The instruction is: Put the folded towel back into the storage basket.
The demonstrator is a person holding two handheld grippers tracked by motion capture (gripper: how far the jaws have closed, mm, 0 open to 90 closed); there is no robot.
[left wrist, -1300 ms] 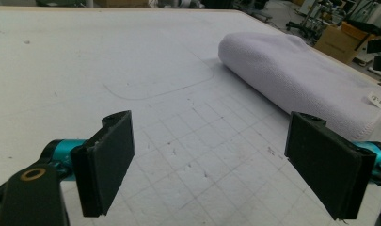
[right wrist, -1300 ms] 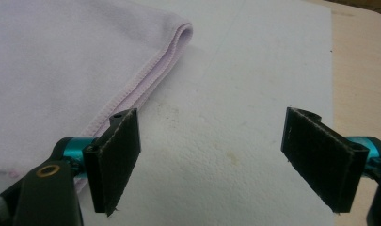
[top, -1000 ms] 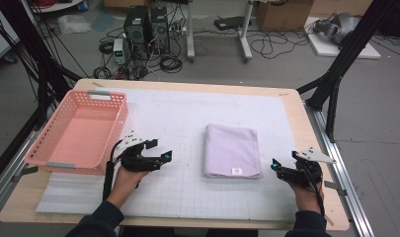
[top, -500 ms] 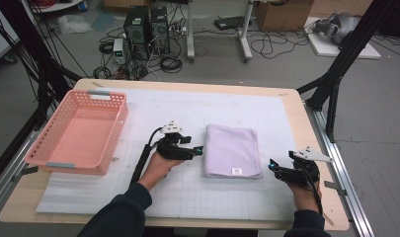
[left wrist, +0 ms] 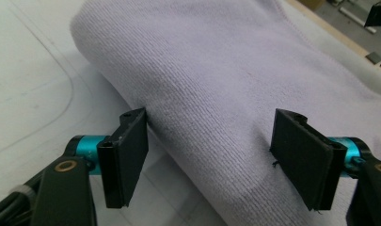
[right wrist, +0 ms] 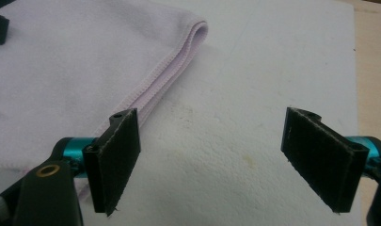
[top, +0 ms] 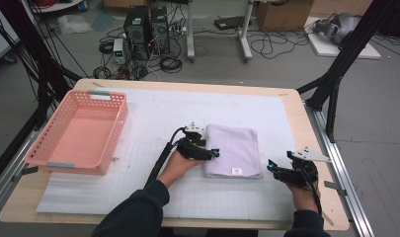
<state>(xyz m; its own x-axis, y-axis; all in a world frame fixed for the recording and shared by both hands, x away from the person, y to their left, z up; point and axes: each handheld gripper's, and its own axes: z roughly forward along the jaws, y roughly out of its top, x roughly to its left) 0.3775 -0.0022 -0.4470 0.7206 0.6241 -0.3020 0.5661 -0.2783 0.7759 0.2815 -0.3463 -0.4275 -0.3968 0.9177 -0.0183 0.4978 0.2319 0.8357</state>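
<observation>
A folded lilac towel (top: 234,148) lies on the white mat, right of the middle. My left gripper (top: 213,153) is at the towel's left folded edge and points right. In the left gripper view its jaws stand wide and have just been opening a little, with the rounded fold of the towel (left wrist: 216,70) between them (left wrist: 210,115); the left pad (left wrist: 129,150) sits against the fold without squeezing it. My right gripper (top: 271,165) rests just right of the towel's near right corner. It is open (right wrist: 211,115) over bare mat, with the towel's hemmed edge (right wrist: 75,61) beside its left pad.
A pink plastic basket (top: 79,131) stands at the table's left, with nothing in it. The white gridded mat (top: 153,113) covers most of the wooden table (top: 291,98). Black frame posts rise at both sides of the table.
My left gripper has travelled right, from beside the pink basket to the towel's left edge. The right gripper and the towel have stayed where they were.
</observation>
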